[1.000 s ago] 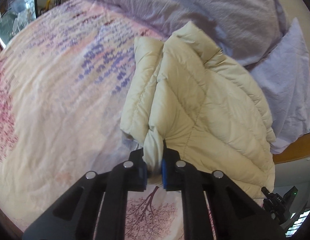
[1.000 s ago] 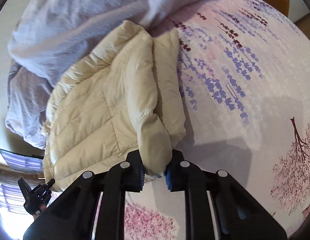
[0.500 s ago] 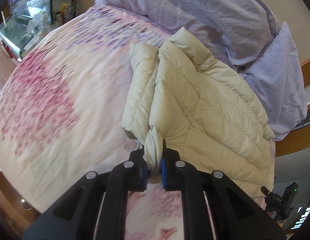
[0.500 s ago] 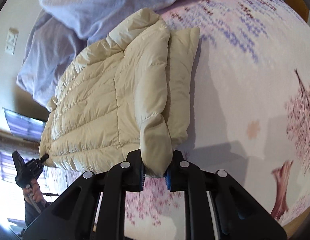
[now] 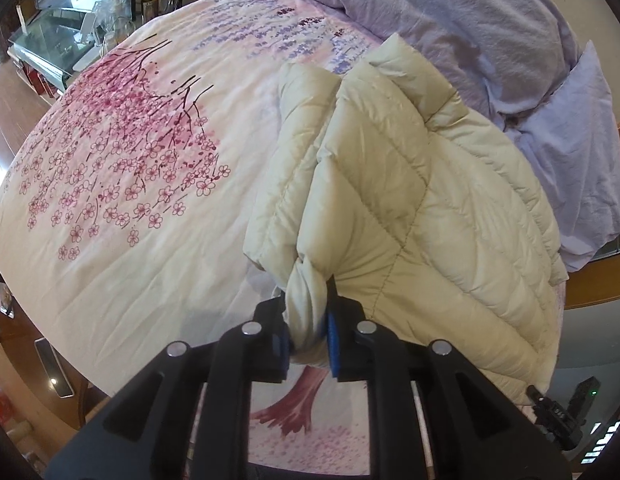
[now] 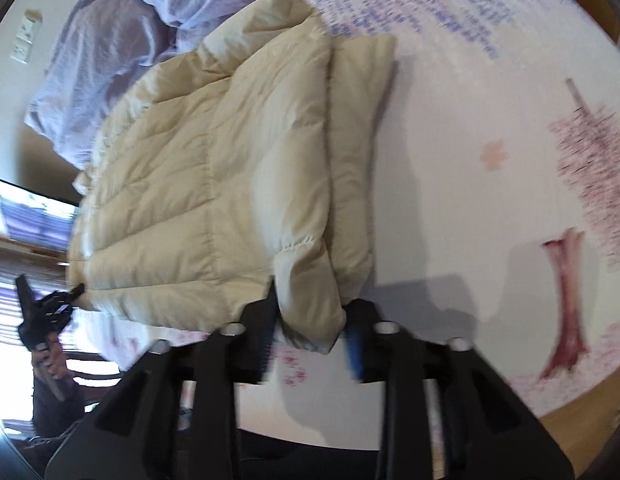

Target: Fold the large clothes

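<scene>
A cream quilted puffer jacket (image 5: 410, 184) lies folded on a bed with a flowered cover (image 5: 122, 184). My left gripper (image 5: 308, 334) is shut on a bunched corner of the jacket. In the right wrist view the jacket (image 6: 214, 184) lies with a folded edge to the right. My right gripper (image 6: 310, 340) stands open, its jaws wide on either side of the jacket's near corner, which lies loose between them. The other gripper (image 6: 42, 312) shows at the jacket's far left corner.
A crumpled lilac duvet (image 5: 490, 40) and pillow (image 5: 582, 160) lie at the head of the bed behind the jacket. A glass cabinet (image 5: 66, 40) stands beyond the bed's far left side. Wooden floor (image 6: 582, 412) shows past the bed edge.
My right gripper has opened and let go of the jacket corner. Both grippers have pulled back and risen, showing more of the bed. The left stays clamped on its corner.
</scene>
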`<state>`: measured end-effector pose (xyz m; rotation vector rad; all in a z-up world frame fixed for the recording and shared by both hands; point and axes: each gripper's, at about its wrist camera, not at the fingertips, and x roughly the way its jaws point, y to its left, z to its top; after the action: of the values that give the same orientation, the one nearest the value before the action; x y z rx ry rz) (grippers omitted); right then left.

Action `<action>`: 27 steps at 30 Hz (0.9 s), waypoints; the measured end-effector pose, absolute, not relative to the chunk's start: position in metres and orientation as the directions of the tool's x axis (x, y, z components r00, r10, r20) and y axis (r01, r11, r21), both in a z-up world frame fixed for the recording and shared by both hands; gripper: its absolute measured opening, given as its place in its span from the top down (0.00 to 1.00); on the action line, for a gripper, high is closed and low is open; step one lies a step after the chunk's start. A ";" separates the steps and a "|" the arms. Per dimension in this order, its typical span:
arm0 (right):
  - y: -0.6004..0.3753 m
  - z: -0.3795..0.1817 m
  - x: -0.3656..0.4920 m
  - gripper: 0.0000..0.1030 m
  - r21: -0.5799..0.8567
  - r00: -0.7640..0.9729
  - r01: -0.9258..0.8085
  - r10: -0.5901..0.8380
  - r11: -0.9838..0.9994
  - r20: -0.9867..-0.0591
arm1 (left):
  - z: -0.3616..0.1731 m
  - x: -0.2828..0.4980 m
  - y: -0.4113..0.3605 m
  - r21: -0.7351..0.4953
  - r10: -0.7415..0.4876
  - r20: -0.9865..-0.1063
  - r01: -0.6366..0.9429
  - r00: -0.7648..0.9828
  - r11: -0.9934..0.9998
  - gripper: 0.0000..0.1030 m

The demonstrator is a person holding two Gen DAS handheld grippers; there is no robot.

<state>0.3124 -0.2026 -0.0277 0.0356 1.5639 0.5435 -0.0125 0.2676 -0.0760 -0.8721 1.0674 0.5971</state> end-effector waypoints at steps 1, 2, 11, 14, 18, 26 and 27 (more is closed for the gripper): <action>-0.204 -0.023 0.316 0.46 0.310 -0.050 -0.316 0.310 0.897 -0.949 | -0.077 -0.012 0.267 -0.302 0.018 -0.929 -0.784 0.370 0.542 0.78; -0.204 -0.018 0.319 0.37 0.270 -0.010 -0.320 0.282 0.908 -0.959 | -0.077 -0.012 0.267 -0.295 0.021 -0.931 -0.788 0.363 0.541 0.74; -0.161 0.028 0.337 0.34 0.169 0.207 -0.425 0.277 0.890 -0.938 | -0.080 -0.017 0.280 -0.239 0.059 -0.950 -0.835 0.306 0.495 0.22; -0.133 0.030 0.328 0.34 0.156 0.225 -0.504 0.303 0.849 -0.926 | -0.079 -0.013 0.282 -0.229 0.065 -0.951 -0.831 0.302 0.507 0.19; -0.097 0.018 0.318 0.34 0.142 0.214 -0.568 0.312 0.811 -0.926 | -0.077 -0.005 0.285 -0.225 0.069 -0.950 -0.820 0.304 0.526 0.16; -0.068 0.001 0.299 0.34 0.124 0.212 -0.603 0.307 0.788 -0.928 | -0.074 0.005 0.298 -0.246 0.048 -0.946 -0.804 0.321 0.542 0.06; -0.067 -0.001 0.297 0.34 0.118 0.213 -0.605 0.303 0.787 -0.929 | -0.074 0.008 0.301 -0.247 0.045 -0.946 -0.802 0.322 0.544 0.05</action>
<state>0.2973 -0.0668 -0.0014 -0.2969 1.2012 0.6432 0.0079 0.3008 -0.0739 -0.8322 1.1109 0.6489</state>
